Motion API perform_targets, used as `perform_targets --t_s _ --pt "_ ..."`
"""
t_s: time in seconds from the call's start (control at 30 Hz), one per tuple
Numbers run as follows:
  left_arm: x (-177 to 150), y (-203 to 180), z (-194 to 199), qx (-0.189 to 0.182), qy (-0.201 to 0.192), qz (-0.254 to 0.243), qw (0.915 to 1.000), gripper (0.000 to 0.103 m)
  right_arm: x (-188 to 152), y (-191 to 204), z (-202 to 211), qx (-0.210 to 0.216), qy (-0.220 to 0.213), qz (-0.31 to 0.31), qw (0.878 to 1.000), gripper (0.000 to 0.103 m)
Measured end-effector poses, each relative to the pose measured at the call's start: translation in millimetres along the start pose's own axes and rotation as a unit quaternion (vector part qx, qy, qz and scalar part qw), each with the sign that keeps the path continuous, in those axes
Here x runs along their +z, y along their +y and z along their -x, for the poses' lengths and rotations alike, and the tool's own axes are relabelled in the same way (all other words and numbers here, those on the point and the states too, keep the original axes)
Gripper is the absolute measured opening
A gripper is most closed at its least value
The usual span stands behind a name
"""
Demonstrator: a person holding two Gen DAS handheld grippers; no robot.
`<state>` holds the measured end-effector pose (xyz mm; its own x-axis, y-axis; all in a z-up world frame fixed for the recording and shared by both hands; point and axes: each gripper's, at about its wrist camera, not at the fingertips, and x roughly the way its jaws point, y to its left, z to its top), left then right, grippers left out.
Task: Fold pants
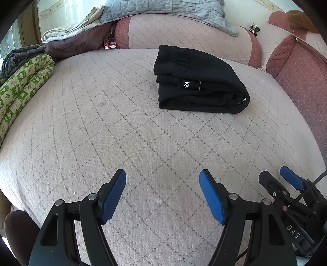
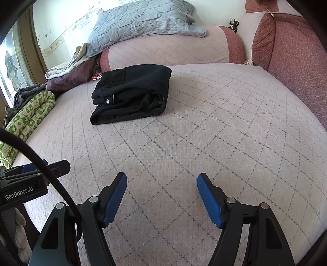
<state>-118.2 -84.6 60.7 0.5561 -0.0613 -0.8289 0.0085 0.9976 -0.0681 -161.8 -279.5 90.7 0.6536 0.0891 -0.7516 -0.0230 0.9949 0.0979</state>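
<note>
Left wrist view takes in the bed [image 1: 102, 126] first — a wide pinkish quilted cover with a diamond stitch, filling most of the frame. At its far edge lie a bolster [image 1: 184, 34] with a grey quilted blanket [image 1: 163, 8] on top, and at the far left a green patterned quilt [image 1: 22, 86] rolled along the side. The pants [image 1: 196, 81] sit far and to the right of centre on the bed, already a compact black bundle of several layers, waistband uppermost and a small white label showing on the near side. In the right wrist view the same pants [image 2: 132, 92] lie far and to the left.

The left gripper [image 1: 162, 184] hovers near, well apart from the pants, its jaws spread wide and holding nothing. The right gripper [image 2: 161, 186] is likewise released and empty, just beside the left one.

The folding looks essentially done. The risk from here is the bundle itself: the near layers bulge and sit loosely on a soft surface, so they could spring open or slide apart — a careless nudge from either gripper, or pressing on the cover close by, would probably cause that.
</note>
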Motion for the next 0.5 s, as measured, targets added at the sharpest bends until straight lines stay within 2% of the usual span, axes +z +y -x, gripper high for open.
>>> perform_targets --t_s 0.33,0.5 --pt "-4 6 2 -0.012 0.006 0.017 0.9998 0.073 -4 2 -1 -0.005 0.006 -0.003 1.000 0.077" --pt "-3 11 9 -0.024 -0.006 0.016 0.9996 0.073 -5 5 -2 -0.018 0.007 0.005 1.000 0.077"
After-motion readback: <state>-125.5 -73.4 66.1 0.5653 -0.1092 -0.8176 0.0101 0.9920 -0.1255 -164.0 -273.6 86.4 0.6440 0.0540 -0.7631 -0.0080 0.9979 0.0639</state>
